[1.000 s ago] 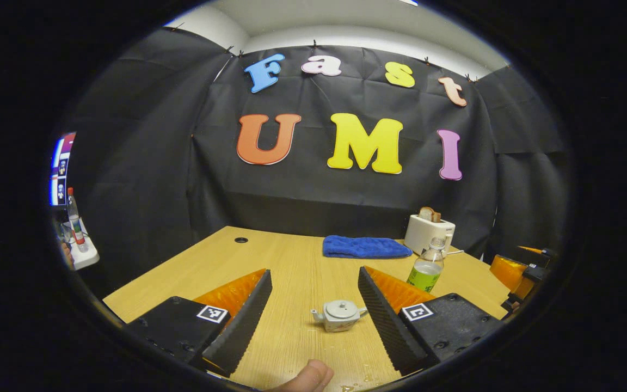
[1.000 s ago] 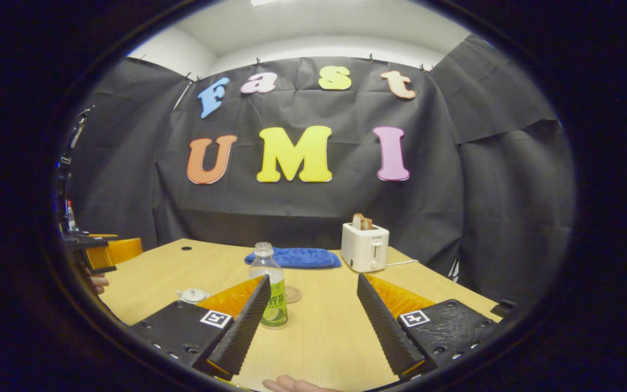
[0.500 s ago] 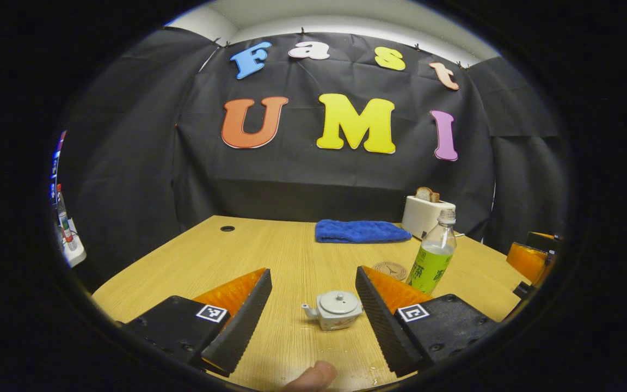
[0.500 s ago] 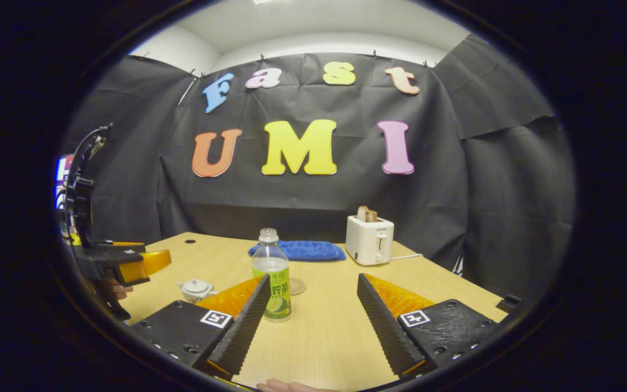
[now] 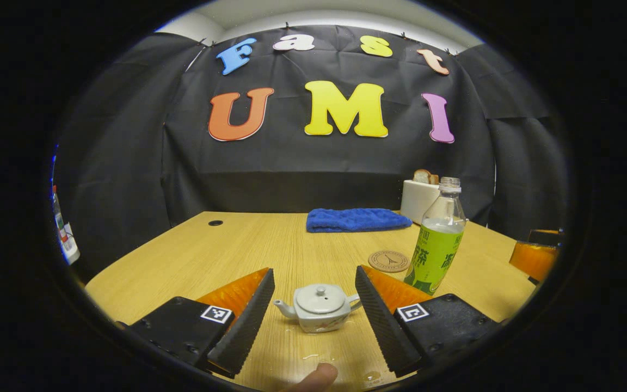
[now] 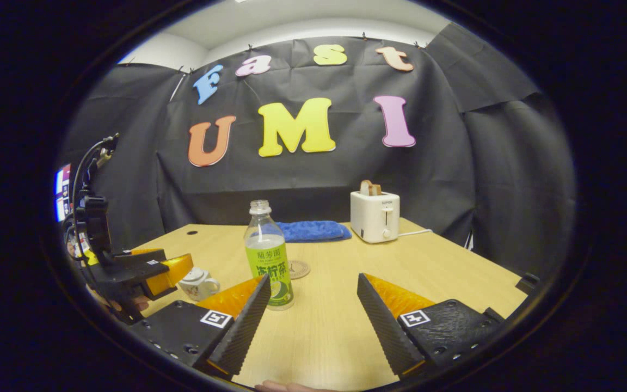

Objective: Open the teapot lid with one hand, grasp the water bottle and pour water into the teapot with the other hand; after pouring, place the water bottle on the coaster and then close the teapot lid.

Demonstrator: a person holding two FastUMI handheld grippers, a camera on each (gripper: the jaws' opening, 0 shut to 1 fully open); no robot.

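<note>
Wooden table [image 5: 226, 256]: lidded teapot [image 5: 318, 307] between spread left claw [image 5: 313, 313]; right claw [image 6: 313, 316] likewise spread.

- Blue towel [image 5: 358, 219] lies flat on the table [image 5: 226, 256], well ahead of my left gripper.
- White toaster [image 6: 375, 216], bread in its slot, stands far ahead of my right gripper.
</note>
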